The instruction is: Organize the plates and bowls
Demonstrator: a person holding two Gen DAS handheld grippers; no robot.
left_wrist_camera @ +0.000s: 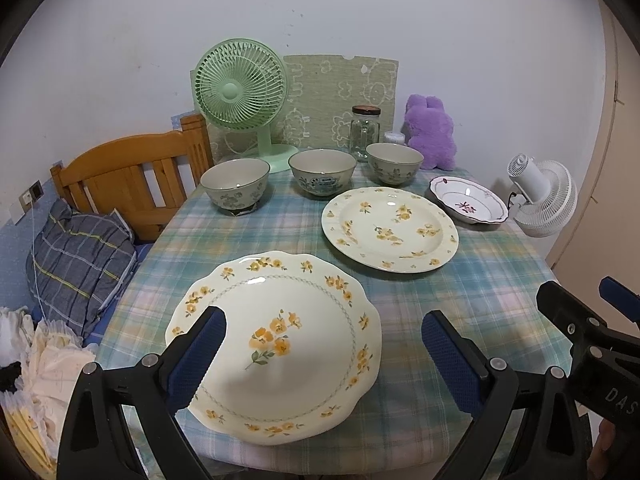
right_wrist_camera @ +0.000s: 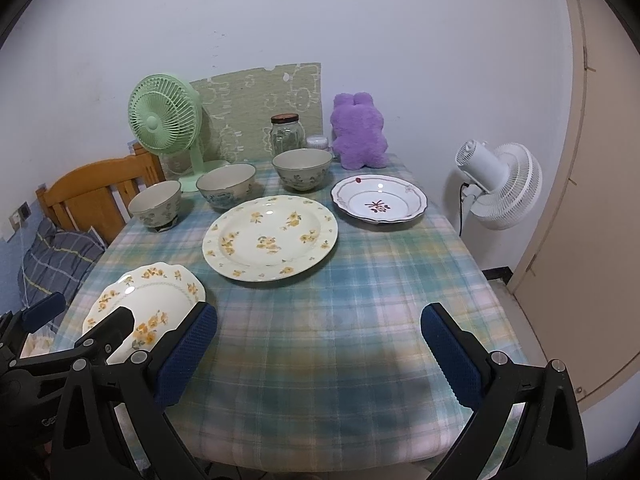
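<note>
Our left claw hangs spread wide over the scalloped cream plate with yellow flowers, gripping nothing. Our right claw gapes empty above the plaid-clothed counter. Farther back sit the round yellow-flowered plate, the white maroon-motif dish and three grey-green ceramic bowls.

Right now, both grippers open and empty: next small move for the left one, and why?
Probably ease the left gripper down onto the scalloped plate: it hangs open right over it, nothing held, and that plate lies nearest, apart from the round plate.
</note>
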